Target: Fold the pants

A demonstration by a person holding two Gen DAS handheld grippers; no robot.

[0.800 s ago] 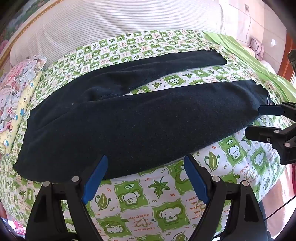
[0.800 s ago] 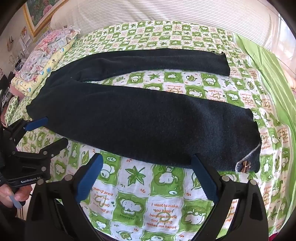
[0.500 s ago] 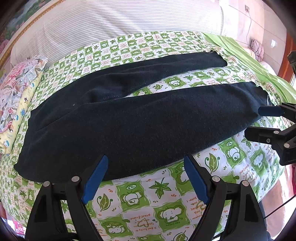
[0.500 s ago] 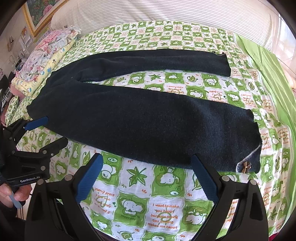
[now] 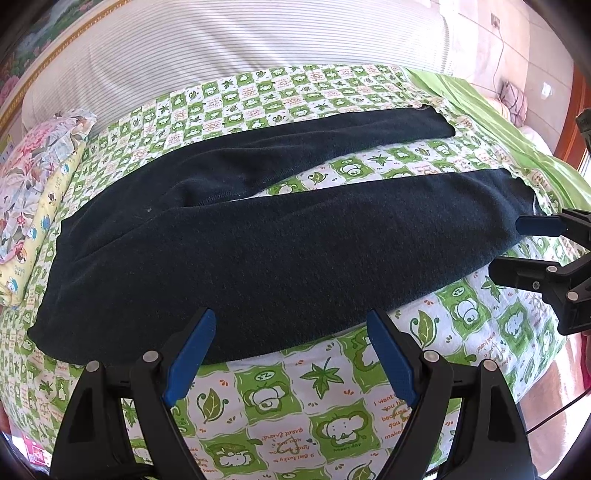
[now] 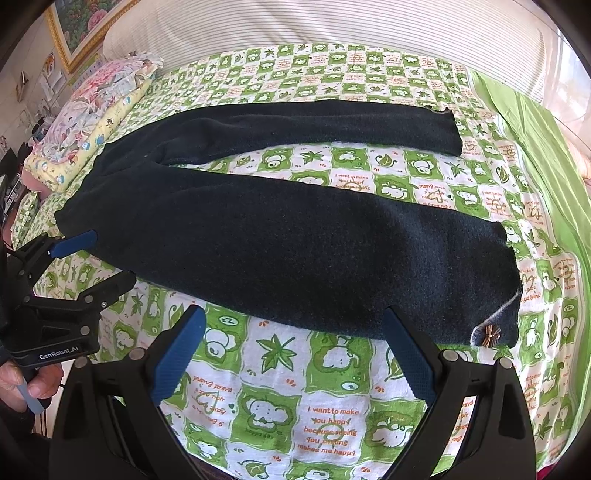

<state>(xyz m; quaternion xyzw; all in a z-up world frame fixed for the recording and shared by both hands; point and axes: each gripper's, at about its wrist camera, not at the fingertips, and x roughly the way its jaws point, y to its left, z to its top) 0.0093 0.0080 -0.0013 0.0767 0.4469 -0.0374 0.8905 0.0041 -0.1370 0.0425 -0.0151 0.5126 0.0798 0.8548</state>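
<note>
Flat on bedsheet (image 5: 332, 402): dark pants (image 5: 277, 258) unfolded.

This was a bedroom in a home — a bed spread with a green-and-white checked cartoon-elephant sheet (image 6: 332, 417), folded floral and yellow printed bedding (image 6: 92, 110) stacked at its head end, and a striped white quilt (image 5: 240, 48) along the far side. A gold-framed flower picture (image 6: 79, 27) hung on the wall — plainly domestic.
</note>
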